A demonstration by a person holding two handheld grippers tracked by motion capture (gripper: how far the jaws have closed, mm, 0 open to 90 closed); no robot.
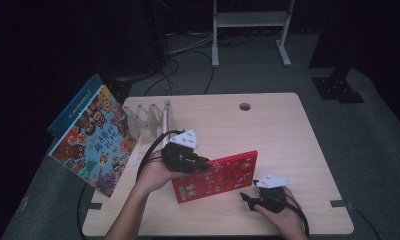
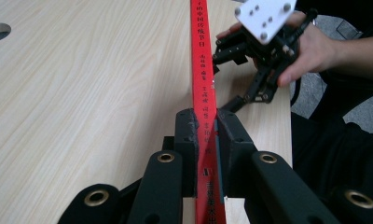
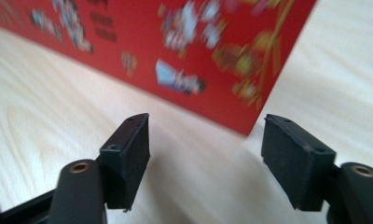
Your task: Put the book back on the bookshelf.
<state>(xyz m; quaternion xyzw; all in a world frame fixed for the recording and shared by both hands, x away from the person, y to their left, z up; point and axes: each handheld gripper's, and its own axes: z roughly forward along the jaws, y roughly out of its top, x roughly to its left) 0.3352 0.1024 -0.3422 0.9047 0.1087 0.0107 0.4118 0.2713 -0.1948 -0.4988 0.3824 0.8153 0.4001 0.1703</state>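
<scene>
Red book [image 1: 215, 176]: stands tilted on its long edge at the near centre of the worktop [image 1: 268, 125], cover facing the person.
Left hand-held gripper [image 1: 200, 162]: clamped on the book at its left end; in the left gripper view the pads [image 2: 187, 140] press the red spine from both sides.
Right hand-held gripper [image 1: 248, 197]: jaws apart with nothing between them, just near of the book's lower right corner, not touching it; the pads [image 3: 128, 149] bracket bare wood.
Risk, tipping: the book is held at one end only, so a twist of the left wrist could swing the free right end down flat.
Risk, slipping: the grip sits on a thin glossy spine; a lift without support at the right end may let the book pivot or slide out.
Risk, collision: the right jaws could knock the corner instead of straddling it.
Edges: near edge of the worktop lies close behind the right hand [image 1: 283, 220].
Open room: bare wood to the right and far of the book.
Obstacles: slotted book rack [image 1: 148, 115] at far left, with a large picture book [image 1: 95, 140] leaning beyond the left edge.
</scene>
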